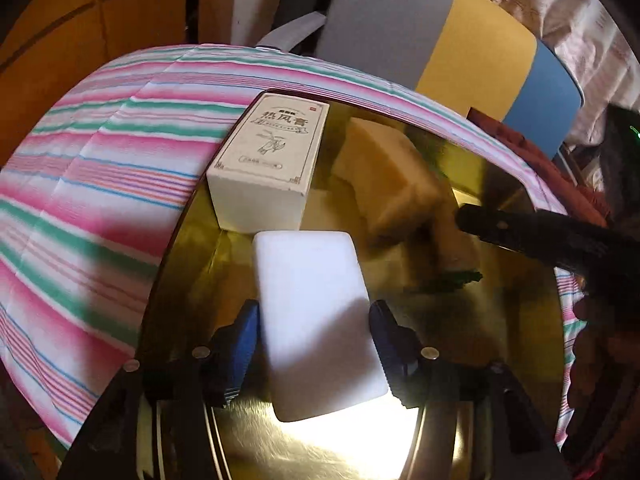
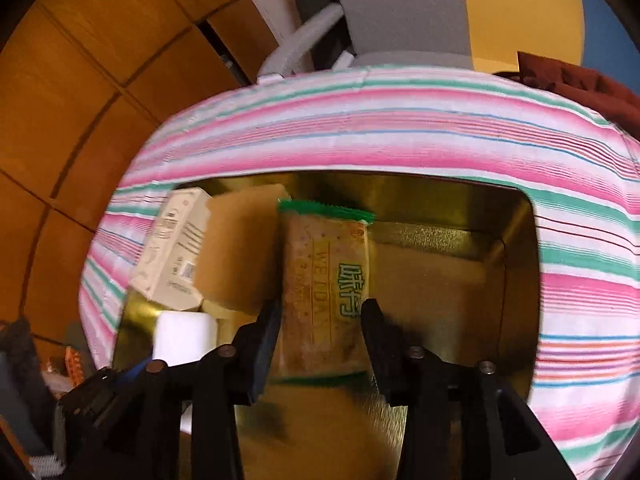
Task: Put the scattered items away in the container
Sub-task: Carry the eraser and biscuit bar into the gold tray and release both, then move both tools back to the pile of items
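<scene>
gold tin [image 1: 516, 320]: metal container on the striped cloth [image 1: 100, 184]; both grippers point down into it.
cream carton [image 1: 268, 160]: biggest item inside, lying against the tin's far-left wall.
tan sponge [image 1: 384, 176]: inside, just right of the carton, tilted.
white block [image 1: 316, 320]: inside the tin, between the fingers of the left gripper [image 1: 314, 344]; long axis runs straight away from the wrist, along the fingers.
left gripper state: released. Small gap shows each side, pads [image 1: 248, 336] clear of the block. Looks dropped, my guess.
snack pack [image 2: 326, 280]: green-edged packet in the tin, middle, touching the sponge; long axis also along the fingers.
right gripper [image 2: 322, 336] state: slack, the jaws flank the pack's near half; right pad [image 2: 374, 332] shows a gap, left side too close to tell.
next move: straight back along the long axis, either hand; no sideways pull, or a pad drags its item.
</scene>
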Demonstrator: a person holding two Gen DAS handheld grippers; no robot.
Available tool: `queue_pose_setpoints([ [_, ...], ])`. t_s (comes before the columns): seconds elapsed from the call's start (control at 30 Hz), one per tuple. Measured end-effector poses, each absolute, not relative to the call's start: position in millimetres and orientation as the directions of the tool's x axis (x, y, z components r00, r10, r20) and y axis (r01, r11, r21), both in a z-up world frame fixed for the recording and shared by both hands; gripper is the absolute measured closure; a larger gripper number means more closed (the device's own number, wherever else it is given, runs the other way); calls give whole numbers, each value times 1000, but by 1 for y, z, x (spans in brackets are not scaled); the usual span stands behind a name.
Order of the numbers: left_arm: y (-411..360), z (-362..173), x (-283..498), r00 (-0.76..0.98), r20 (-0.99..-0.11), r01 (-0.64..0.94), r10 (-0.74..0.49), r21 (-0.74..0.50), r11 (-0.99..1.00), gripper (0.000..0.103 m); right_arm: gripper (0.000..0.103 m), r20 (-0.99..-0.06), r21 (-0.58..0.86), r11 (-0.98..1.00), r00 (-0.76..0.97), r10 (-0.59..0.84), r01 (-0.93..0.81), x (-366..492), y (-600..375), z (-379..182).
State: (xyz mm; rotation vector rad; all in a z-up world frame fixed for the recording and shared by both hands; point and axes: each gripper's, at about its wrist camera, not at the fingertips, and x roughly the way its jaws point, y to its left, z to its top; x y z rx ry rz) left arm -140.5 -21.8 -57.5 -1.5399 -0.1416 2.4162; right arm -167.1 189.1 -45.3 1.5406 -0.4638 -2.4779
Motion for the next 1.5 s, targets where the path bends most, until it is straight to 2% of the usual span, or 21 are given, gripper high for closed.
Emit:
queue_pose_setpoints([
  [0.13,-31,-58,-131,-394,-866,-120,308,-283,-951,44,52,-792,394,-919,-504,-343,8,-136,204,-26],
  [0.33,-35,-65,-127,-407,-846,-42,345,-360,-932,43,47,-741,420,-908,-571,-353,16,-86,234,-3],
  [0.5,-34,-62,-123,-405,-849,-21,340,-363,-932,41,45,-711,406,-913,-620,-331,22,-51,255,13],
  [0.6,-35,-56,-113,-437,-842,-13,318,-347,-938,35,42,-702,398,-917,-641,-310,8,-29,273,18],
  [0.77,-25,-40,-100,-509,-821,-43,259,-276,-960,32,37,-705,359,-930,-676,-216,-77,14,317,23],
  [1.0,-23,-16,-92,-579,-776,-58,249,-266,-962,32,25,-754,316,-899,-655,-44,-304,70,410,17],
  [1.23,10,10,-74,-604,-665,-161,439,-438,-885,31,23,-857,179,-850,-502,112,-495,108,503,4],
  [1.33,46,16,-61,-554,-646,-271,525,-457,-847,31,23,-895,67,-888,-421,148,-454,109,521,-2],
  [1.5,116,15,-30,-425,-656,-446,623,-447,-775,31,26,-946,-11,-950,-305,112,-313,103,539,-20],
])
